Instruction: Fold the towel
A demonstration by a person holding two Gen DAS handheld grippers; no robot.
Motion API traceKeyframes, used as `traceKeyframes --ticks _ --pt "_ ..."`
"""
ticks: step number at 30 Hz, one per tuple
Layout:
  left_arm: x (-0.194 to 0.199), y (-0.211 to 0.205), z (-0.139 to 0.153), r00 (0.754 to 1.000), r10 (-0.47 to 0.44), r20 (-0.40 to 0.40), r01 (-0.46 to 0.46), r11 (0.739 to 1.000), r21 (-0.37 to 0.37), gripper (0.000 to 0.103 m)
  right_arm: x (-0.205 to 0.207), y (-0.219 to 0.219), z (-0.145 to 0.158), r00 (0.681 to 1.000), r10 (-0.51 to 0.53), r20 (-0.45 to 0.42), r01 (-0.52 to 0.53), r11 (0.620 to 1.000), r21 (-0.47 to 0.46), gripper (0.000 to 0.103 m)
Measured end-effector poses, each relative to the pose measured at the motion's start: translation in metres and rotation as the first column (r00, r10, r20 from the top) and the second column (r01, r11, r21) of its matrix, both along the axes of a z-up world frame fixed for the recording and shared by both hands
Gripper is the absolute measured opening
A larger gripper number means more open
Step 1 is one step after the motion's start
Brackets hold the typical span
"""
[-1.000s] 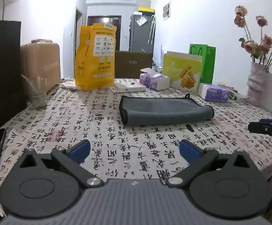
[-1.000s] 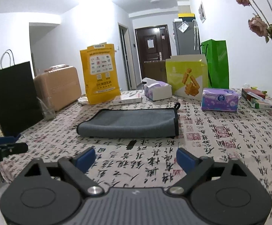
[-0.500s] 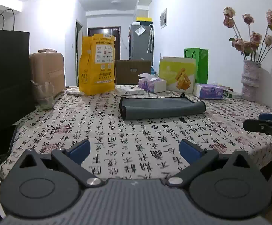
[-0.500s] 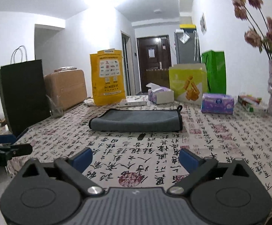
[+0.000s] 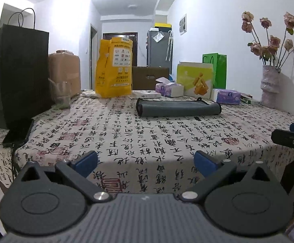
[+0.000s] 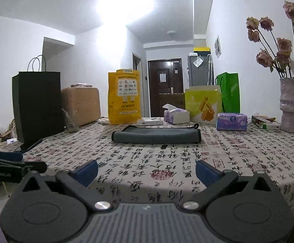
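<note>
A grey towel (image 5: 178,109) with black trim lies folded into a long flat bundle on the table with the calligraphy cloth (image 5: 126,137); it also shows in the right wrist view (image 6: 156,135). My left gripper (image 5: 146,163) is open and empty, held off the table's front edge, well short of the towel. My right gripper (image 6: 147,170) is open and empty too, also back at the front edge. Each gripper shows at the edge of the other's view: the right gripper (image 5: 292,139) and the left gripper (image 6: 11,167).
Behind the towel stand a yellow bag (image 5: 114,68), tissue boxes (image 5: 169,89), a yellow-green box (image 5: 195,79), a green bag (image 5: 217,70) and a vase of flowers (image 5: 269,87). A black paper bag (image 5: 17,73), a phone (image 5: 18,132) and a glass (image 5: 61,97) are at the left.
Both grippers have drawn back and dropped lower, from above the table to off its front edge. The towel has not moved. Both stay open.
</note>
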State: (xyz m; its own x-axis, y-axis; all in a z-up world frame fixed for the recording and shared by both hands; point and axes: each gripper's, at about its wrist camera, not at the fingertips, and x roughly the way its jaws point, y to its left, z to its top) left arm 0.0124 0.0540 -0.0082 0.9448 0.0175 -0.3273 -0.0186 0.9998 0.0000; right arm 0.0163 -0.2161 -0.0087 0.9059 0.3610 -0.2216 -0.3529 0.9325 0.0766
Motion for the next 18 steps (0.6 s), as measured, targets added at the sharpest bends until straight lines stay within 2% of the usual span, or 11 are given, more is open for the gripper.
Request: traceKeyframes --ticks 7,13,18 --pt "-0.014 0.003 -0.004 1.0 0.01 -0.001 -0.01 1.0 -0.003 0.103 -0.021 0.003 -0.006 1.0 -0.005 0.004 0.005 1.0 -0.023 0.103" --pt "-0.024 -0.008 -0.005 0.999 -0.035 -0.004 0.035 0.999 0.009 0.103 -0.039 0.003 -0.01 1.0 0.002 -0.009 -0.002 1.0 -0.01 0.103" --pt "-0.026 -0.017 -0.007 0.996 -0.08 -0.023 0.08 0.997 -0.009 0.103 -0.044 -0.003 -0.011 1.0 -0.018 -0.017 0.018 1.0 0.015 0.103"
